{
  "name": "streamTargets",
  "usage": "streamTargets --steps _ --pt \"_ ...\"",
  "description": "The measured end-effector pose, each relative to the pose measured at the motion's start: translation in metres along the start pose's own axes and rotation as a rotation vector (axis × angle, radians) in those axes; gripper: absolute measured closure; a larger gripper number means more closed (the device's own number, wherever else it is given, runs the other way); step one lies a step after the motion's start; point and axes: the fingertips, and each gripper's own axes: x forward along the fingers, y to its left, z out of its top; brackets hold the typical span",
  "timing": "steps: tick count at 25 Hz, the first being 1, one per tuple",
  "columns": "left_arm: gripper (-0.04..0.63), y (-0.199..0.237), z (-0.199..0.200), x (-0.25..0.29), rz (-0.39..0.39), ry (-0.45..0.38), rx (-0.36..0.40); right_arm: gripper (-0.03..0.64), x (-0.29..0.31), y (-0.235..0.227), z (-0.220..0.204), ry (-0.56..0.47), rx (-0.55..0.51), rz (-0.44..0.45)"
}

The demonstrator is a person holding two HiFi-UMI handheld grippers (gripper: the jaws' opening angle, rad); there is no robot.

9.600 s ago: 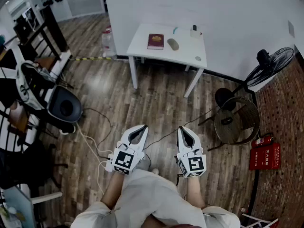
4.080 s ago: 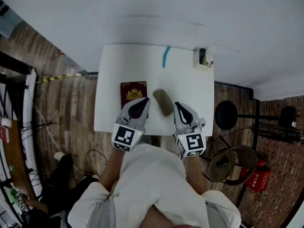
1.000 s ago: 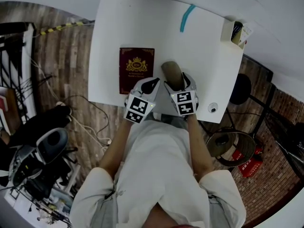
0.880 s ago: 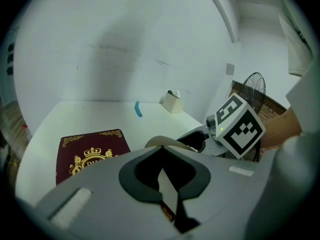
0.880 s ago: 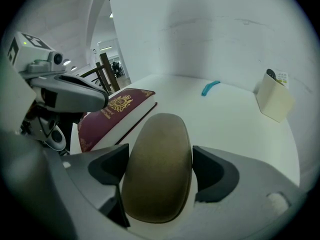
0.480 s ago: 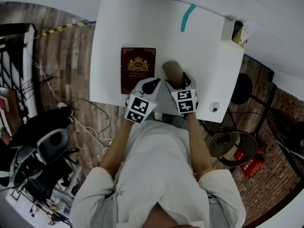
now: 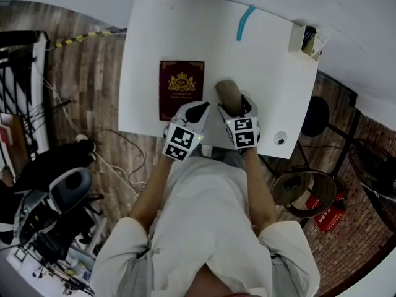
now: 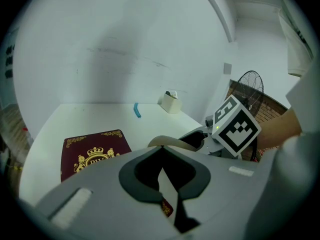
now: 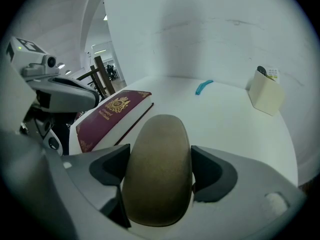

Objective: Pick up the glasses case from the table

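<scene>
Maroon with a gold crest, a book (image 7: 181,88) lies flat on the white desk (image 7: 148,54), just left of the glasses case (image 7: 226,94). The left tool (image 7: 199,108) hangs over the book's near right corner, close beside the case. Its jaws are drawn together to a thin slit and hold nothing. The olive-brown case lies lengthwise near the desk's front edge. The right tool (image 7: 235,106) has it: one dark jaw presses each long side of the near end, and the rounded far end sticks out ahead of them. Whether the case is lifted clear of the desk, I cannot tell. Beyond the case, slightly right, lies a teal strip (image 7: 245,21). Further right of the case, at the back corner, stands a cream holder (image 7: 304,40).
</scene>
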Motion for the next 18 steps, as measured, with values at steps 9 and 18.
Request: streamTargets --steps 9,18 --pt "0.577 -0.005 0.008 -0.005 -0.014 -0.024 0.029 0.235 -0.025 0.000 0.013 -0.072 0.005 -0.027" --pt "0.577 -0.008 0.034 -0.016 -0.018 -0.080 0.073 0.235 -0.070 -0.005 0.052 -0.218 0.004 -0.078"
